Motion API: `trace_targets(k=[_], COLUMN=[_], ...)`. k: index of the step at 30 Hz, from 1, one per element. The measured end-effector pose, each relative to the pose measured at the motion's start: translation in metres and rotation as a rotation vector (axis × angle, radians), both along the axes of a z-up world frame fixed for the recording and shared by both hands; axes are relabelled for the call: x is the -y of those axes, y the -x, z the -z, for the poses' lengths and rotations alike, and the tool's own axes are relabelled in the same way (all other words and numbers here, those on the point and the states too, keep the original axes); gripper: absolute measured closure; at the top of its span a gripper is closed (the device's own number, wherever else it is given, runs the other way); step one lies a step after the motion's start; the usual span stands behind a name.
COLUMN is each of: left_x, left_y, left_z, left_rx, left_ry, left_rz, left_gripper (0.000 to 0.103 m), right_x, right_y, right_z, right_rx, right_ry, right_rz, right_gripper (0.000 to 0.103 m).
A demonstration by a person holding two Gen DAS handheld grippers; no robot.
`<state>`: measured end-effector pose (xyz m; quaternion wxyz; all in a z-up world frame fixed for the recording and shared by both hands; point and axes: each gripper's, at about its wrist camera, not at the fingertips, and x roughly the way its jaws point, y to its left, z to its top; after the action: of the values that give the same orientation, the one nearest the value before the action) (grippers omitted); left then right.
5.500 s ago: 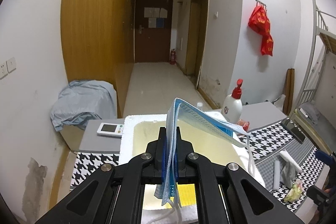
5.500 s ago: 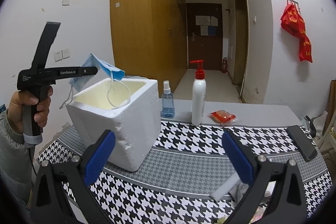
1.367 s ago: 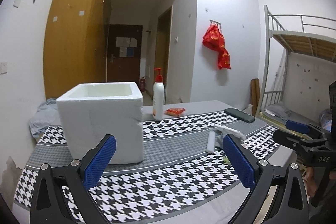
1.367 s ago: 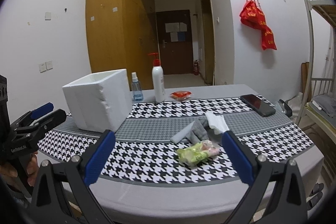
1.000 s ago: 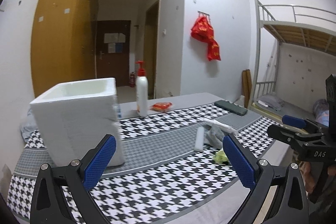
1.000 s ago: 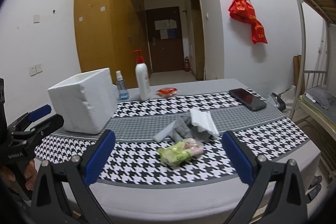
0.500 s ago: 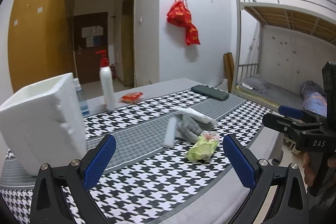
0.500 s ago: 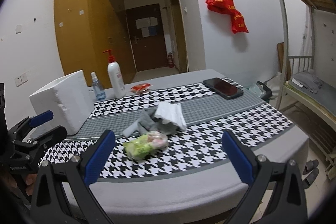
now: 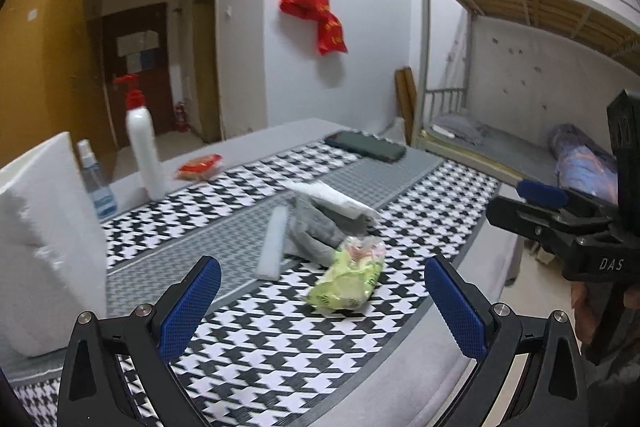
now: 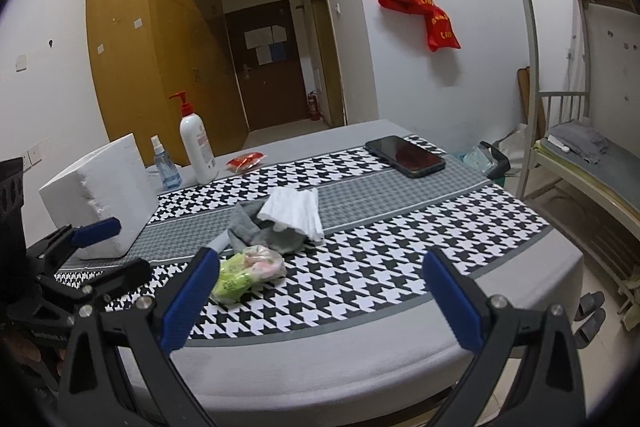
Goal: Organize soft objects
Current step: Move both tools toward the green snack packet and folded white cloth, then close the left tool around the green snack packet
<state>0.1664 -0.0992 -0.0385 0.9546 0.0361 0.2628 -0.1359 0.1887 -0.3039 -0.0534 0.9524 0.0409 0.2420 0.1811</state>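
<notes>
Left hand-held gripper (image 9: 322, 305) spread wide, green packet (image 9: 347, 279) just beyond.

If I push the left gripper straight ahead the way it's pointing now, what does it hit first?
Most likely the green plastic packet: it lies almost centred ahead of the open left gripper, with the grey cloth just behind. Depth is hard to judge in the fisheye view, so the jaws might pass above it.

Near table edge (image 10: 360, 359) bare, approach to green packet (image 10: 248, 273) clear. Grey cloth (image 10: 260, 231) + white tissue (image 10: 296, 213) crowd just behind it. Foam box (image 10: 100, 187), 2 bottles (image 10: 196, 147) block far-left.
</notes>
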Motion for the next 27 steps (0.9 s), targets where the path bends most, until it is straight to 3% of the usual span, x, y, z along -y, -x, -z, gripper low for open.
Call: trace_targets(k=[14, 27], left_x=[0.016, 0.022], left_y=[-0.039, -0.067], left_z=[0.026, 0.048], left_rx=[-0.164, -0.281], left_ry=[0.014, -0.008], left_rz=[0.062, 0.088], left_gripper=[0.001, 0.036], right_x=[0.005, 0.0], right_y=[-0.024, -0.046], right_z=[0.012, 0.017], right_rx=[-0.057, -0.089], right_ry=[0.021, 0.031], right_rz=[-0.011, -0.041], right_gripper=[0.001, 0.001])
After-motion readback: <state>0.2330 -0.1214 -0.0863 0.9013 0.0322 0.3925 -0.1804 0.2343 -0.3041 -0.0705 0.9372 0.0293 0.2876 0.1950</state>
